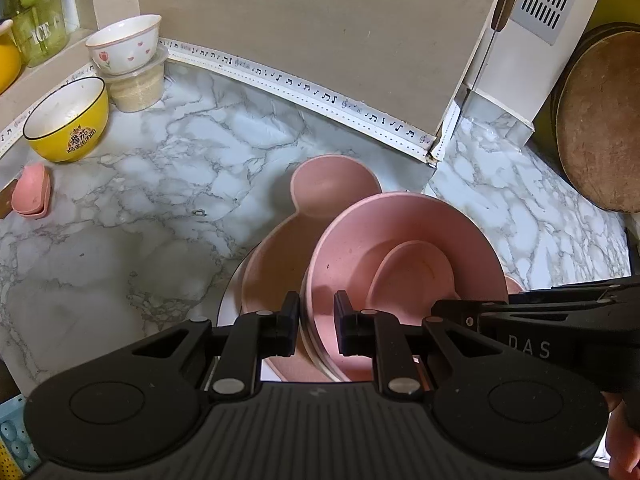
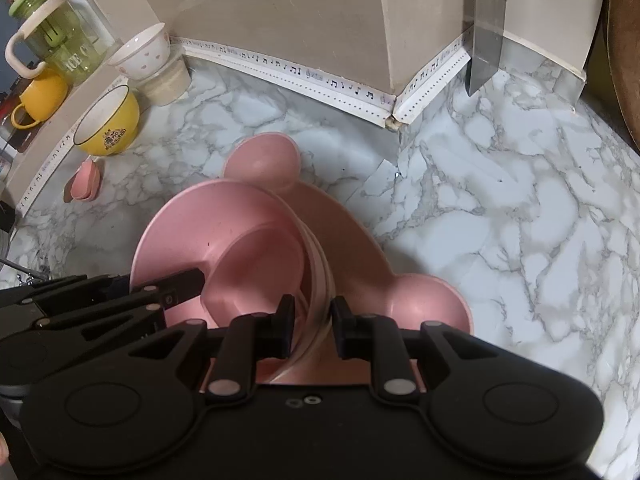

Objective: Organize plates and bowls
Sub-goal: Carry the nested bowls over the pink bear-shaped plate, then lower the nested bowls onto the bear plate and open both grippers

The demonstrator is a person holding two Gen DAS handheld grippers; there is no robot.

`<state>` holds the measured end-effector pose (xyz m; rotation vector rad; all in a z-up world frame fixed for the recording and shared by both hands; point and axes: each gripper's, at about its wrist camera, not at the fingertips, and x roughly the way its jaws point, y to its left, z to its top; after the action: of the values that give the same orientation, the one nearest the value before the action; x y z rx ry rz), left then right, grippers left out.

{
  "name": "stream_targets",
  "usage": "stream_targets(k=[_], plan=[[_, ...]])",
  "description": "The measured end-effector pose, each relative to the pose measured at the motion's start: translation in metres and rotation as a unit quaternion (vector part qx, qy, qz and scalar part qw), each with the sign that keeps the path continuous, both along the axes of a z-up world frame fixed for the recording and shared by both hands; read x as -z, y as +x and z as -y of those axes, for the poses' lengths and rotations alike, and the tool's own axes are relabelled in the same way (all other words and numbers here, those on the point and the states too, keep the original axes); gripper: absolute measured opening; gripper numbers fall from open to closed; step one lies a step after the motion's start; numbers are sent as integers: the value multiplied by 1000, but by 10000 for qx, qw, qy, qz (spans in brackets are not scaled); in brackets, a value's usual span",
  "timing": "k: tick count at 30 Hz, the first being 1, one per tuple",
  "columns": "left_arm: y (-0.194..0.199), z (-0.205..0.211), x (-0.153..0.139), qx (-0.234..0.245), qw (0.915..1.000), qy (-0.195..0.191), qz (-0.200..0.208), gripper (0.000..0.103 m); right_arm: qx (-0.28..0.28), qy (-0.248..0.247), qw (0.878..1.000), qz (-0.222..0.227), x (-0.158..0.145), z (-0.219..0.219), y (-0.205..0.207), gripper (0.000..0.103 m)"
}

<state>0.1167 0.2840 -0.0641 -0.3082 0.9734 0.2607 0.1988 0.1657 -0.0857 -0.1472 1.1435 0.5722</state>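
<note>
Left wrist view: left gripper (image 1: 316, 322) and right gripper (image 2: 311, 326) each clenched on opposite rims of stacked pink bowls (image 1: 404, 256), mouths tilted upward, above the pink eared plate (image 2: 360, 232).

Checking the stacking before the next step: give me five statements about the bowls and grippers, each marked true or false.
1. Both grippers grip the rim of the pink bowl stack, the left gripper and the right gripper on opposite sides. True.
2. The stack is over a pink ear-shaped plate. True.
3. The yellow bowl holds soup. False: it looks empty.
4. The white floral bowl sits directly on the counter. False: it rests on a clear lidded container.
5. A knife hangs near the wall corner. True.
</note>
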Motion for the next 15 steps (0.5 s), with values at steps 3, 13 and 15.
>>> stream_targets(k=[3,13,15], plan=[[1,-2,3,2,10000,-24,-4,17,-11,23,10000,2,0,-1,1,22],[1,-9,6,7,9998,-182,-11,17,-2,42,10000,30,-1,-2,1,27],[0,-12,6,5,9997,-229,21,17,22,82,9999,70,-3,0,1,29]])
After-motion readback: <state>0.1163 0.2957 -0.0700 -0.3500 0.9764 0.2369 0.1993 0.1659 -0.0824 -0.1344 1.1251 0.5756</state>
